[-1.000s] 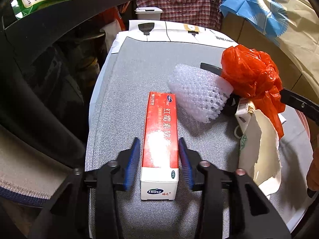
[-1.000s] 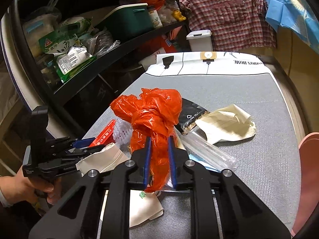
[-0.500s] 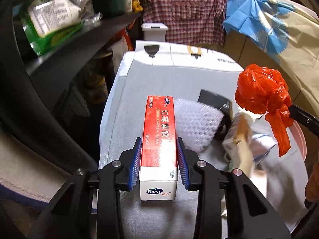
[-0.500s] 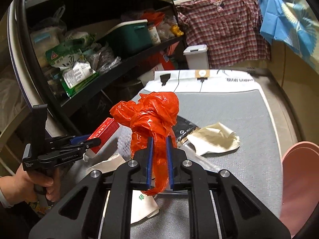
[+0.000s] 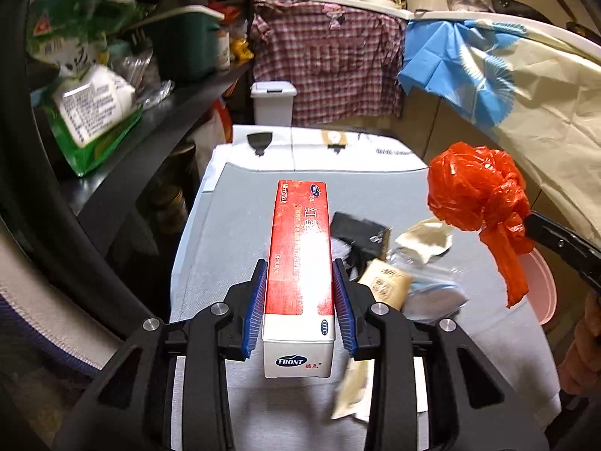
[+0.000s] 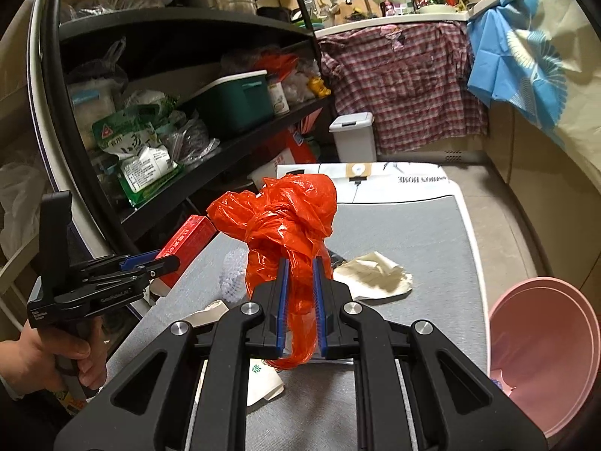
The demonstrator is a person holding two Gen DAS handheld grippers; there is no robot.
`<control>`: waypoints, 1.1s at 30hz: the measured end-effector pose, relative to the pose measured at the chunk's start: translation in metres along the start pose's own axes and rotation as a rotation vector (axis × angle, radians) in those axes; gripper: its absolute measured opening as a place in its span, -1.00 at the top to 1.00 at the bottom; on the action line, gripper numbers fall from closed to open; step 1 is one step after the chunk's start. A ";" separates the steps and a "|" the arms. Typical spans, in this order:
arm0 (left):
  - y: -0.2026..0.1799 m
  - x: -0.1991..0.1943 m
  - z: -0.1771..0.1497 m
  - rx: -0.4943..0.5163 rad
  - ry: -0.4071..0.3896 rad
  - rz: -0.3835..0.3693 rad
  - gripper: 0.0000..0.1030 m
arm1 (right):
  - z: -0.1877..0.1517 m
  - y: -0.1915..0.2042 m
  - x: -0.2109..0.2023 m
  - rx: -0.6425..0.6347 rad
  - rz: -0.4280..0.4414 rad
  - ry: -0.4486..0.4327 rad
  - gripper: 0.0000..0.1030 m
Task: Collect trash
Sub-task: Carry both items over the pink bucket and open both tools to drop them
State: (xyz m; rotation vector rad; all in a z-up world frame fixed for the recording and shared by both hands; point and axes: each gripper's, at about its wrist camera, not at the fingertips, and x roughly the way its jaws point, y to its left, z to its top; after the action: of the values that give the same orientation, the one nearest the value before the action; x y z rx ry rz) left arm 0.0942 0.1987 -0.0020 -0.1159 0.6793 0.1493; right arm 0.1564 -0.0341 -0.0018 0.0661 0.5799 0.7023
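Note:
My left gripper (image 5: 299, 267) is shut on a long red and white carton (image 5: 300, 248), held up off the grey table (image 5: 233, 225). The right wrist view shows that carton (image 6: 186, 242) and the left gripper (image 6: 165, 263) at the left. My right gripper (image 6: 299, 263) is shut on the tail of a knotted orange plastic bag (image 6: 285, 218), which hangs in the air; the same bag (image 5: 477, 195) appears at the right in the left wrist view. On the table lie a white foam net (image 6: 233, 274), a crumpled beige paper (image 6: 375, 274), a black packet (image 5: 357, 229) and a small tan packet (image 5: 383, 285).
A pink basin (image 6: 544, 357) stands off the table's right edge. Black shelves (image 6: 233, 143) packed with food bags and a green box run along the left. A white lidded bin (image 6: 355, 137) stands beyond the table's far end, before a hanging plaid shirt (image 6: 402, 86).
Both grippers have risen with their loads. The carton left the table, its jaws having closed onto it. The orange bag now hangs higher, clear of the litter beneath.

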 end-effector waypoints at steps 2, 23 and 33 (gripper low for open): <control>-0.006 -0.004 0.003 0.000 -0.010 -0.008 0.34 | 0.003 -0.001 -0.009 0.003 -0.006 -0.017 0.75; -0.071 -0.040 0.019 0.010 -0.078 -0.092 0.34 | 0.056 -0.040 -0.110 -0.002 -0.110 -0.113 0.75; -0.107 -0.040 0.024 0.054 -0.069 -0.135 0.34 | 0.050 -0.084 -0.135 -0.008 -0.210 -0.128 0.75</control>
State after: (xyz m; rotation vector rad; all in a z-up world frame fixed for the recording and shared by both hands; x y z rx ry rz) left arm 0.0971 0.0934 0.0482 -0.1037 0.6045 0.0046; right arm 0.1494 -0.1770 0.0843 0.0420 0.4540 0.4926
